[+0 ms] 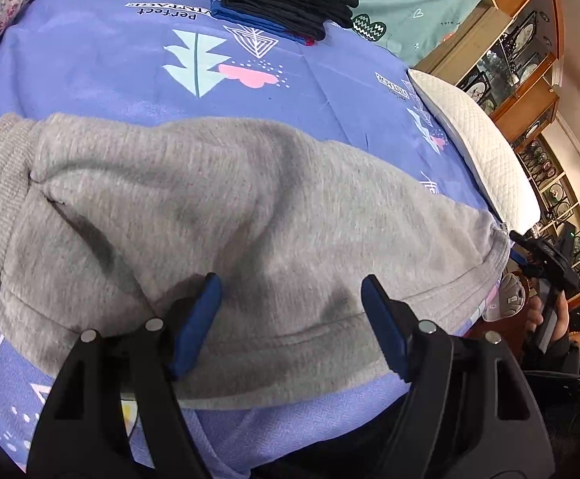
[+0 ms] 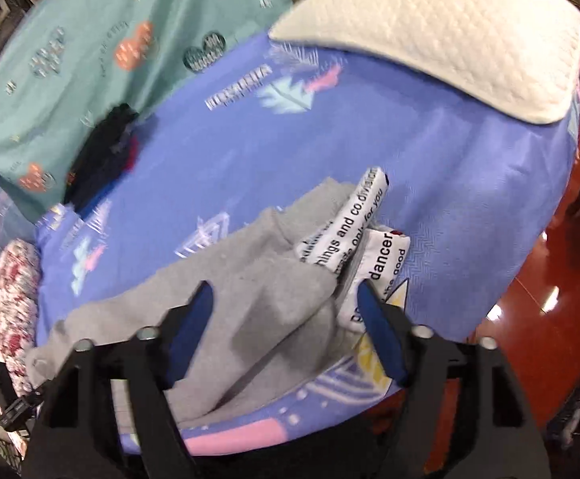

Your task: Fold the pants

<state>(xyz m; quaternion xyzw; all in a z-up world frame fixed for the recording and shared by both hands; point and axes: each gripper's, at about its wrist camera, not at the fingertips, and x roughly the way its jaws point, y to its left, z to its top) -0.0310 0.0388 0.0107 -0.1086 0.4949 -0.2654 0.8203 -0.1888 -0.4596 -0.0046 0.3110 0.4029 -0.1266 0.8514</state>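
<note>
Near the front edge of the bed (image 1: 90,60) the grey pants (image 1: 218,215) are spread out, folded partway it seems, and both the left gripper (image 1: 290,319) and right gripper (image 2: 286,319) are held wide open above them, so a hem grab is probably needed next.

Pants (image 1: 218,207): grey fleecy knit cloth, matt, ribbed waistband. Bed sheet (image 1: 90,64): smooth printed woven cloth; pillow (image 2: 449,28) quilted white fabric. Floor (image 2: 549,279) glossy red; tool (image 1: 290,319) matt black plastic, blue pads.
</note>
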